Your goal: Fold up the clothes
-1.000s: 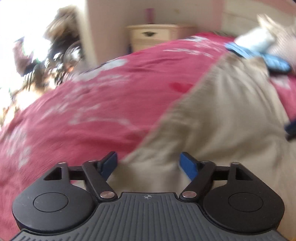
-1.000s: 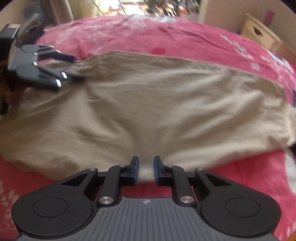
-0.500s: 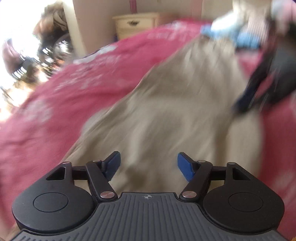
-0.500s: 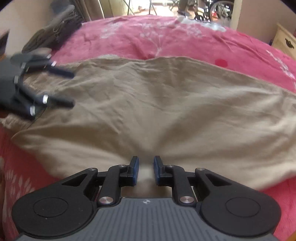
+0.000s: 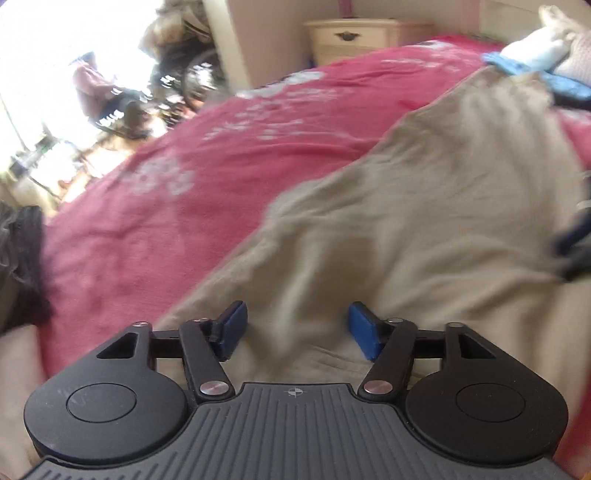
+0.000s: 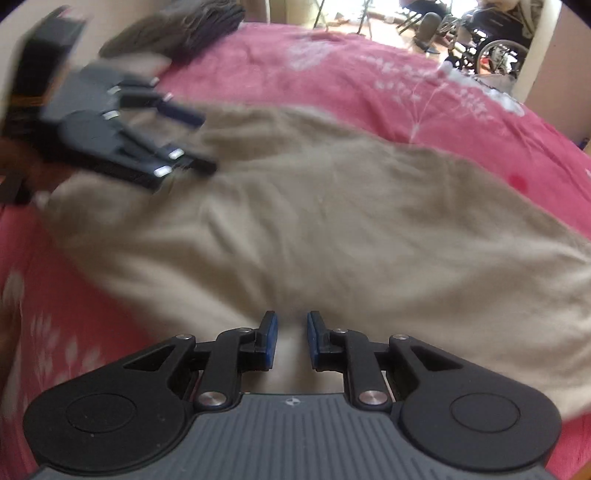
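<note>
Now: tan garment (image 6: 332, 229) spread flat on red bedspread (image 6: 369, 88) | my left gripper (image 5: 295, 326) jaws wide apart over its near edge, gripping nothing | my right gripper (image 6: 291, 339) jaws pinched on a fold of its hem

A bed (image 5: 192, 236) carries everything, covered by a pink-red bedspread (image 6: 369, 96) printed with white flower sprigs. A wide beige garment (image 6: 332, 229) lies spread flat on it, wrinkled, filling the middle of the right wrist view and running from lower centre to upper right in the left wrist view. At the upper left of the right wrist view a heap of dark grey-brown cloth (image 6: 184, 29) rests on the bedspread. In the upper right corner of the left wrist view lie a blue cloth (image 5: 554, 83) and white and pale items (image 5: 535, 51), too blurred to name.
</note>
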The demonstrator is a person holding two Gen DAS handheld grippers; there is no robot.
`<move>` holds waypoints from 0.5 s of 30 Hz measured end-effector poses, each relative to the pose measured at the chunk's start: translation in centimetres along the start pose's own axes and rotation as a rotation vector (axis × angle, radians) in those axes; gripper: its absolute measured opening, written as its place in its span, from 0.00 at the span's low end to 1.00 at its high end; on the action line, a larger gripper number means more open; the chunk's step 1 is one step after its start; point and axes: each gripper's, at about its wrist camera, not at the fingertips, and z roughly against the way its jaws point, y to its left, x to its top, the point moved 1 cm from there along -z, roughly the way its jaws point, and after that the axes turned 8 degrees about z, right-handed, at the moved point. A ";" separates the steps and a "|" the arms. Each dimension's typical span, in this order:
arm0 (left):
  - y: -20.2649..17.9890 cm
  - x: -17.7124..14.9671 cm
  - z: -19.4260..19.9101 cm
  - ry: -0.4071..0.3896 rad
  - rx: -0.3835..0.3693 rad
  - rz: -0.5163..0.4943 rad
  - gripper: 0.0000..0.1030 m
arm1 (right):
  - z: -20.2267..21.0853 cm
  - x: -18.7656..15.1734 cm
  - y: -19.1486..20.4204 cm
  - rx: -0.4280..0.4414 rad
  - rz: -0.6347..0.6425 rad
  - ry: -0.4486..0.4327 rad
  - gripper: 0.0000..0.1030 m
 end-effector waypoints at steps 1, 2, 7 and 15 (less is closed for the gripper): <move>1.1 0.6 -0.2 0.001 0.014 0.063 0.66 | 0.4 -0.3 -0.1 0.007 -0.007 0.009 0.18; 2.1 1.2 -0.4 0.001 0.036 0.119 0.64 | 0.9 -0.4 -0.2 0.011 -0.010 0.015 0.18; 1.2 2.6 0.1 -0.025 -0.019 0.110 0.60 | 2.6 1.3 -2.1 -0.007 -0.015 -0.023 0.18; -1.2 1.6 -0.6 -0.014 -0.027 0.061 0.61 | -2.3 1.3 -4.4 -0.009 -0.148 0.017 0.18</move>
